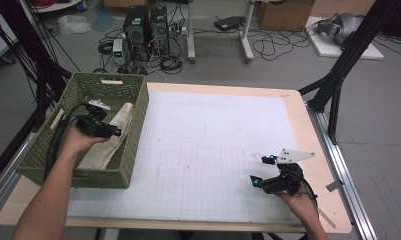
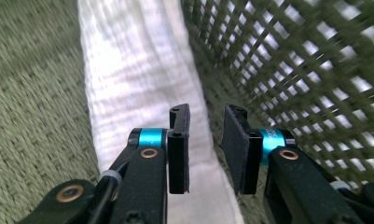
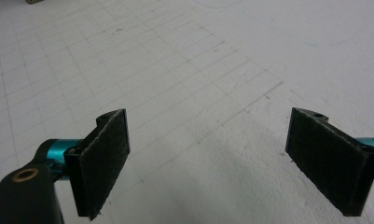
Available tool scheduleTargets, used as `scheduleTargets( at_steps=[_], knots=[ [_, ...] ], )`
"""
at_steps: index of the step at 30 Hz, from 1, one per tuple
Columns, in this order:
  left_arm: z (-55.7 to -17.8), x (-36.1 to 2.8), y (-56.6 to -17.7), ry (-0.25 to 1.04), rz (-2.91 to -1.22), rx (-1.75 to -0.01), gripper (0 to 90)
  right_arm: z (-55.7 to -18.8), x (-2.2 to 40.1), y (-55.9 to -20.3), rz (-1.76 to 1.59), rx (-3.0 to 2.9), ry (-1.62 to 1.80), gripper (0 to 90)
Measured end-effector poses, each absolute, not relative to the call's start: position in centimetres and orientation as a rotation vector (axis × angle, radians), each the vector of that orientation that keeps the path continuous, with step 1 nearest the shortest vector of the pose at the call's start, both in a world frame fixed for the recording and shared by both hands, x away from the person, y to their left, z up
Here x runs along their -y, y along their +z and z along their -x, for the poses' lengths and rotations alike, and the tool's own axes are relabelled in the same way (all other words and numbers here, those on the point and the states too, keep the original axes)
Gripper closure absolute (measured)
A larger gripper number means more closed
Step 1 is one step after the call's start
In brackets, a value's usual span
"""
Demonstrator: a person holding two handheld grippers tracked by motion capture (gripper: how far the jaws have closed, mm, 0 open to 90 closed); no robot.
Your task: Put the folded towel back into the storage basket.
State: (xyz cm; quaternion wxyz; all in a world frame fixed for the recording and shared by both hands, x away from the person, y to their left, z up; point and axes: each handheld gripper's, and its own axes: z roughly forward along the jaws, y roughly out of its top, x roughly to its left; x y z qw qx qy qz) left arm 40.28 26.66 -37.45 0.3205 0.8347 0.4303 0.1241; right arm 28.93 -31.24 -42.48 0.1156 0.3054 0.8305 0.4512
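Item: green woven rectangular basket [image 1: 53,165], left of the high view, standing on the pale wooden worktop [image 1: 308,125] at the left edge of the white gridded mat [image 1: 213,145].

Contents: cream-white folded cloth [image 1: 119,125], lying along the basket's right inner wall; in the left gripper view the cloth [image 2: 128,70] runs up the centre of the frame between woven floor and lattice wall.

Left gripper [image 1: 115,132]: inside the basket, over the cloth. Fingers [image 2: 179,149] stand narrowly parted, nothing pinched between them; the cloth lies beyond them, not gripped.

Right gripper [image 1: 262,170]: lower right of the high view, above the mat, well apart from the basket. Fingers [image 3: 103,163] spread wide, holding nothing, bare mat [image 3: 198,70] beyond them.
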Motion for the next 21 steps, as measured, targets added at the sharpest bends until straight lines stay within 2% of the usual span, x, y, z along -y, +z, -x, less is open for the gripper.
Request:
scheduleTargets(
  at_steps=[21],
  knots=[
    [-35.6, -27.1, -33.2, 0.418, -1.968, -0.984, 55.5, -28.9, 30.9, -42.1, -0.877, -2.421, 1.333, 12.5]
  ],
)
